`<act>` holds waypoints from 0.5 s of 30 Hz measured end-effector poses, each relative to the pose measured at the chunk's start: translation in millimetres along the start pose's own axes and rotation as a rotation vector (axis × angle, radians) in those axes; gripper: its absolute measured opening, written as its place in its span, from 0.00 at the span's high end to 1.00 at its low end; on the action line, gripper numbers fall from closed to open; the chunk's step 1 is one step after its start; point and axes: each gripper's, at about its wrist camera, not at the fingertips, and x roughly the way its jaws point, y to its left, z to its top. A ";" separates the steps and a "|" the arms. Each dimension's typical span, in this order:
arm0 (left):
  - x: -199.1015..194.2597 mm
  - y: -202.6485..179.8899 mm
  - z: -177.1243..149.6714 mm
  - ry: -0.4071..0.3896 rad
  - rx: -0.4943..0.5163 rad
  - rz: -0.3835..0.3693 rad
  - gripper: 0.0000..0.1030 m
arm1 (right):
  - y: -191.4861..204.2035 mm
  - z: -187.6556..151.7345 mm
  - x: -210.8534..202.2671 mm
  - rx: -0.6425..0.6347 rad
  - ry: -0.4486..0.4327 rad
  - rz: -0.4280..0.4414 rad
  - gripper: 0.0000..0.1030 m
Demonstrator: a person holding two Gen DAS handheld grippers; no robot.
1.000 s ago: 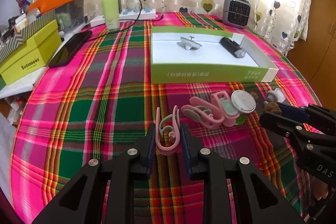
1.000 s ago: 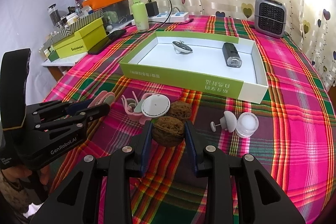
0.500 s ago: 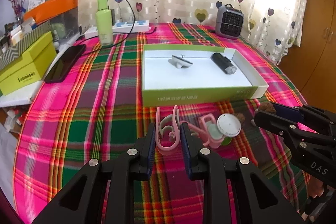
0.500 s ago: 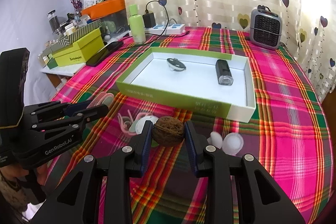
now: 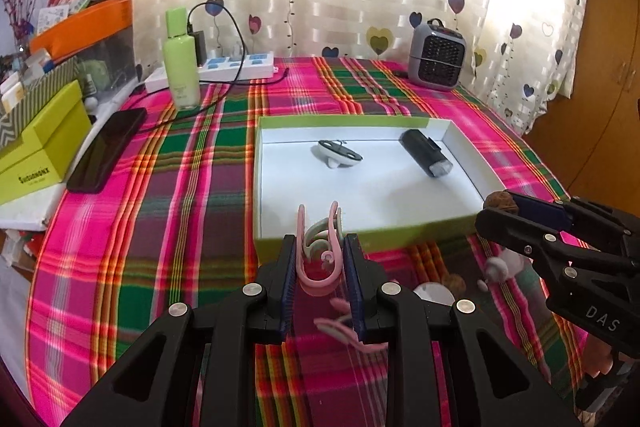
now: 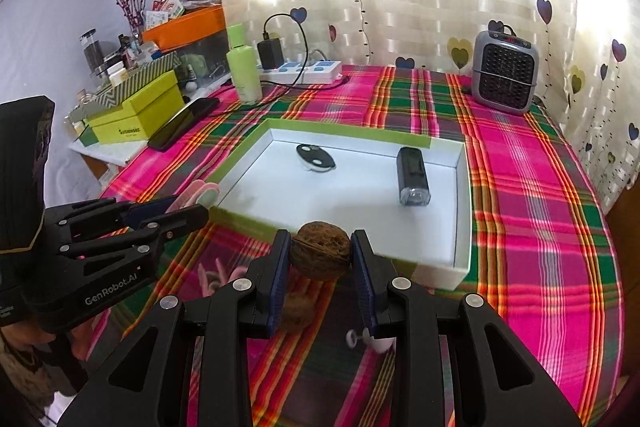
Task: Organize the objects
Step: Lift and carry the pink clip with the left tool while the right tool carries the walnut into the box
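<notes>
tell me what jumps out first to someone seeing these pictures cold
The loud pink and green plaid cloth covers the whole table, with a shallow green-rimmed white box lying open in the middle. Close to each camera a black gripper carries something in front of the box's near wall: the left gripper pinches a pink clip, and the right gripper squeezes a brown walnut.

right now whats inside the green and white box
Two things lie in the green and white box: a small oval gadget and a black cylindrical light. Its near edge is partly hidden by the walnut.
</notes>
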 end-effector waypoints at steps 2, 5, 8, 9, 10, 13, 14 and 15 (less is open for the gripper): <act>6.2 1.7 4.3 0.007 -0.005 -0.004 0.80 | -2.3 3.7 5.5 0.001 0.006 0.000 0.69; 13.8 3.9 9.2 0.013 -0.009 -0.003 0.80 | -6.9 9.4 13.1 0.008 0.011 -0.002 0.69; 22.6 6.0 15.6 0.021 -0.015 -0.004 0.80 | -13.0 17.0 20.8 0.021 0.016 -0.006 0.69; 24.5 6.1 17.4 0.020 -0.014 -0.003 0.80 | -14.5 19.8 23.6 0.021 0.017 -0.009 0.69; 27.0 6.3 19.7 0.020 -0.013 0.000 0.80 | -15.1 21.7 25.8 0.021 0.018 -0.011 0.69; 32.7 5.8 25.7 0.020 -0.015 -0.009 0.80 | -18.7 30.3 34.3 0.021 0.025 -0.011 0.69; 35.8 5.7 28.1 0.021 -0.015 -0.010 0.80 | -19.9 34.0 38.6 0.021 0.030 -0.012 0.69; 38.4 5.6 30.3 0.024 -0.015 -0.012 0.80 | -21.1 36.2 41.1 0.023 0.033 -0.012 0.69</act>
